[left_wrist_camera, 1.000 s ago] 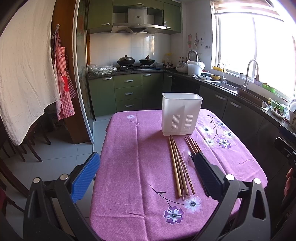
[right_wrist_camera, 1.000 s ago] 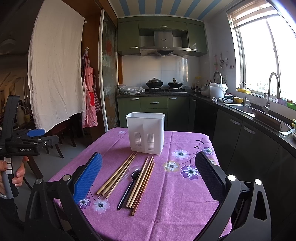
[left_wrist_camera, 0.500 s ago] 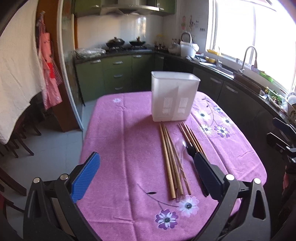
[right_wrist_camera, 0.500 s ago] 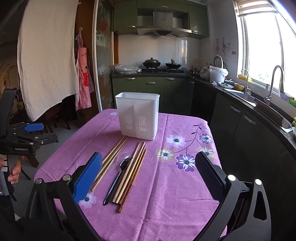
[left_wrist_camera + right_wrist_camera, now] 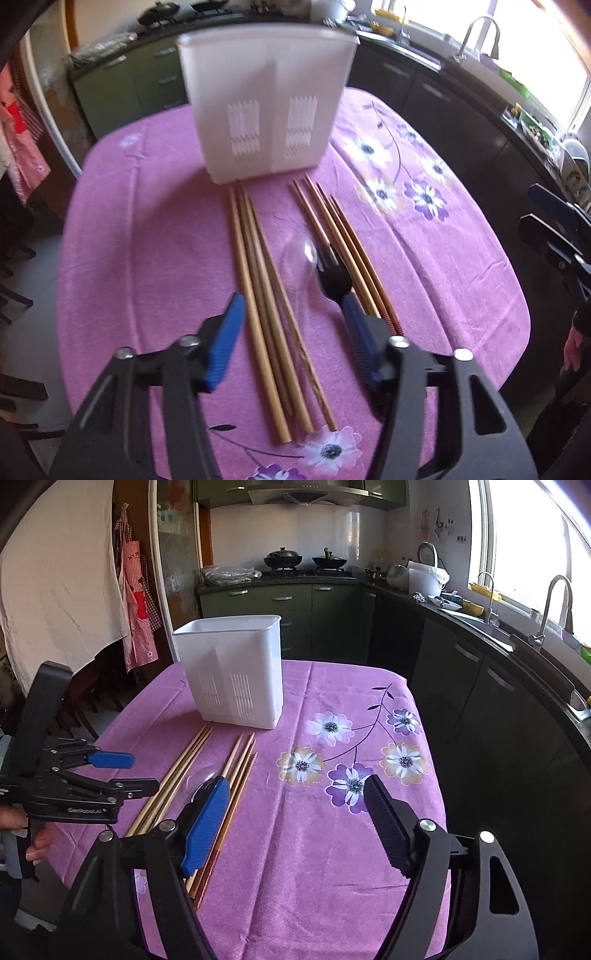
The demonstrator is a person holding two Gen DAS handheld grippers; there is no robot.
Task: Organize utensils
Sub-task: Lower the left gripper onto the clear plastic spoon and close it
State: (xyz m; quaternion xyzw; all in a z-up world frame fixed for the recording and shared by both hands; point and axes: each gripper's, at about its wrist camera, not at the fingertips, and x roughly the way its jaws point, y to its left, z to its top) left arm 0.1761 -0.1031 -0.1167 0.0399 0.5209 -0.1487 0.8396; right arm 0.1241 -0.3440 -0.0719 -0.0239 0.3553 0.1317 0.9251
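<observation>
Lying flat on smooth purple floral tablecloth [image 5: 147, 258]: four pale round wooden chopsticks [image 5: 258, 295], about five darker reddish ones [image 5: 347, 251] (exact count uncertain), one clear plastic spoon [image 5: 301, 254], one black spoon [image 5: 332, 280]. Standing behind them: one white slotted plastic holder [image 5: 266, 103], boxy, two compartments. Hovering over pale chopsticks and spoons: left gripper [image 5: 291, 321], ribbed blue pads, jaws closing, gripping nothing. Right gripper [image 5: 295, 812] closing too, above bare cloth, beside the reddish chopsticks.
</observation>
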